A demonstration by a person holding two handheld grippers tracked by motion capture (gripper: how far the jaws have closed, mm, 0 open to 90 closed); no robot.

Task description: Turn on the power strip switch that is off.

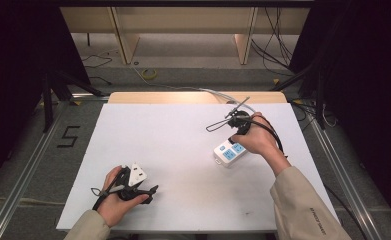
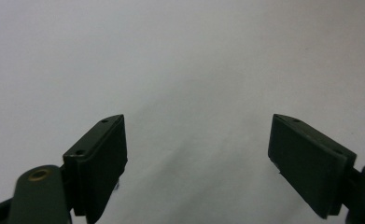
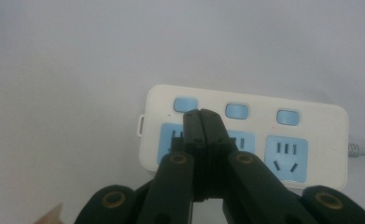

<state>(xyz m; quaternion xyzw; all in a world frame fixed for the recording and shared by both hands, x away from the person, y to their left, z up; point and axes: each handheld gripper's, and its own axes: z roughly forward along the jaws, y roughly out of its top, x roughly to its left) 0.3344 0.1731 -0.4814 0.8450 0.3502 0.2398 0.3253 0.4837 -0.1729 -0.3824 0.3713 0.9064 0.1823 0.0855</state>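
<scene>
A: What is the right hand-held gripper [image 3: 202, 116] doing?

B: Its jaws are pressed together with nothing between them, and the joined tip sits just below the nearest blue switch [image 3: 186, 104] on the white power strip [image 3: 311, 109]. It looks like the switch is about to be pushed.

A: Where does the power strip lie?

B: Flat on the white bench [image 1: 173, 145], directly under and ahead of that gripper, with two more blue switches off to the tip's right and the cable leaving on the far right.

A: How should the press go?

B: Probably by keeping the jaws clenched so they act as one blunt finger, sliding the tip slightly forward onto the switch's centre, then pushing straight down. An angled push could skid off the button or shove the strip across the bench.

A: And the left hand-held gripper [image 2: 196, 154]?

B: It is spread wide and empty over bare bench, well apart from the strip. It could steady the strip if it slides.
</scene>
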